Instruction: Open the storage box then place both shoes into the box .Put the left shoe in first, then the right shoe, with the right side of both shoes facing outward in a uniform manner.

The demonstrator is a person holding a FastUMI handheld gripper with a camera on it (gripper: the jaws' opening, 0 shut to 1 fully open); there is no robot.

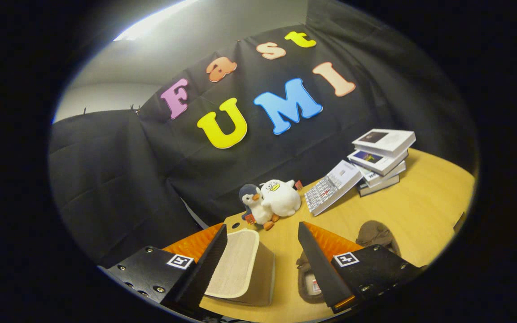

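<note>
Hovering above the desk (402, 202), the gripper (263, 264) has its jaws spread wide and grasping nothing; open air and bare wood lie between the two fingers (319, 264). Just ahead of the left finger, partly under it, sits the box (240, 269), a pale wooden case with a slatted, rounded face tilted toward the camera. It appears closed, though its far side is hidden.

Right of the box, half covered by the right finger, lie the shoes (375, 235): soft brown fabric, one toe bulging beyond the finger, one lining with a label showing below it. Which is left and which is right cannot be told from here.

The box looks stiff and fairly light, so it may slide on the smooth desk when its lid is pushed; a pinch on the rounded front edge of the slatted face seems the likeliest hold, with the pull kept gentle. The shoes look light and floppy, not fragile; they should crush under a pinch, so taking the collar or heel rim would probably keep the shape and direction best.

Beyond the box stand a penguin (255, 207) and a duck (281, 196), touching; further right of the box, a calendar (332, 187) leans against stacked books (382, 159).
</note>
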